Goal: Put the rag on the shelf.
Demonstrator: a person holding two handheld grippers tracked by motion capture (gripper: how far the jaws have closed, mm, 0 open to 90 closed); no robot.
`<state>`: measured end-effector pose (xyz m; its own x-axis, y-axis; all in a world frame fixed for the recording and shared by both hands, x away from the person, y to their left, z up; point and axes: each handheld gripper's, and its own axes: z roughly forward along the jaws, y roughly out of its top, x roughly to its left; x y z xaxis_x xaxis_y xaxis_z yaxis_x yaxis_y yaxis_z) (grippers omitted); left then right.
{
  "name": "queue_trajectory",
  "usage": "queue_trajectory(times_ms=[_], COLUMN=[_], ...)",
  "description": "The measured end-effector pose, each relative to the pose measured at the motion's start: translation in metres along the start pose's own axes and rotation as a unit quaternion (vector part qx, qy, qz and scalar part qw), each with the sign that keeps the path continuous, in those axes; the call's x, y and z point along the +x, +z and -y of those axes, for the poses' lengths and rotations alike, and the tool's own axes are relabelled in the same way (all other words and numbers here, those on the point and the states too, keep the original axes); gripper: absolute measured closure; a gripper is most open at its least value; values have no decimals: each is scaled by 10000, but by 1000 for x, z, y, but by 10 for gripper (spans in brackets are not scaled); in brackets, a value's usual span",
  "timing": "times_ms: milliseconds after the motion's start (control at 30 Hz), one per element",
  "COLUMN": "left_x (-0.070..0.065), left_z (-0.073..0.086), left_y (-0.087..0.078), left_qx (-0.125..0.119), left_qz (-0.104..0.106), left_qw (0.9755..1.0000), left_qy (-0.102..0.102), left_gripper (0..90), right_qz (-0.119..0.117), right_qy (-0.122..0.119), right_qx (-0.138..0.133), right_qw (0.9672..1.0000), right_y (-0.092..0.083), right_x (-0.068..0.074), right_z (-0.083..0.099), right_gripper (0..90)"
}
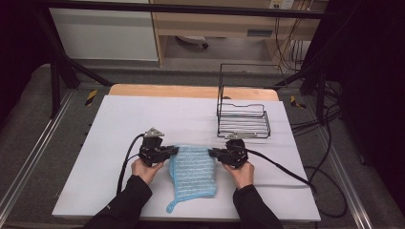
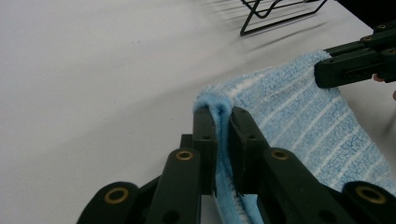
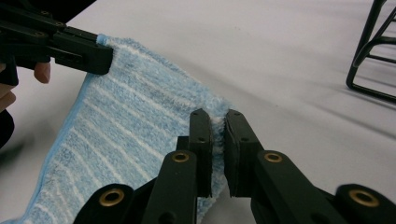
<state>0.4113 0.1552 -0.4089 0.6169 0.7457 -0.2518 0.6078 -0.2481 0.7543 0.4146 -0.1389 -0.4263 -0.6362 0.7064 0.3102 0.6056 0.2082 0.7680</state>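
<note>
Blue striped towel (image 1: 193,172) lies near the front edge of the bench (image 1: 119,119), about midway along it. Left gripper (image 1: 175,150) pinches its far left corner; right gripper (image 1: 211,152) pinches its far right corner. A wire rack (image 1: 242,119) stands toward the far right corner of the bench.

My jaws hide the corners of the blue towel (image 2: 299,121) they pinch. The wire basket (image 3: 373,56) runs off the frame edge; my sleeves (image 1: 125,202) too.
</note>
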Motion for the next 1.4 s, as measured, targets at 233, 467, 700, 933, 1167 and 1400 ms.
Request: queue_trajectory(times_ms=[233, 467, 700, 933, 1167, 1400], left_x=[-5, -11, -18, -22, -29, -36], left_z=[-3, -8, -11, -16, -20, -24], left_y=[-7, -16, -24, -32, -40, -48], left_qx=[-158, -367, -502, -669, -860, -1044], left_qz=[19, 82, 73, 167, 199, 231], left_qw=[9998, 9992, 9984, 9974, 9957, 9936], left_qy=[95, 160, 252, 189, 287, 362], left_gripper=[814, 814, 814, 814, 814, 814], right_qz=[-48, -92, 3, 6, 53, 106], right_qy=[-67, -109, -295, -415, -517, -604], right_qx=[-177, -434, -634, -847, -1017, -1230], right_qw=[9998, 9990, 9976, 9955, 9935, 9905], right_y=[-8, -22, -34, -45, -54, -67], right_x=[2, 4, 11, 17, 21, 28], right_z=[-3, -8, -13, -19, -22, -27], right_gripper=[830, 830, 830, 830, 830, 832])
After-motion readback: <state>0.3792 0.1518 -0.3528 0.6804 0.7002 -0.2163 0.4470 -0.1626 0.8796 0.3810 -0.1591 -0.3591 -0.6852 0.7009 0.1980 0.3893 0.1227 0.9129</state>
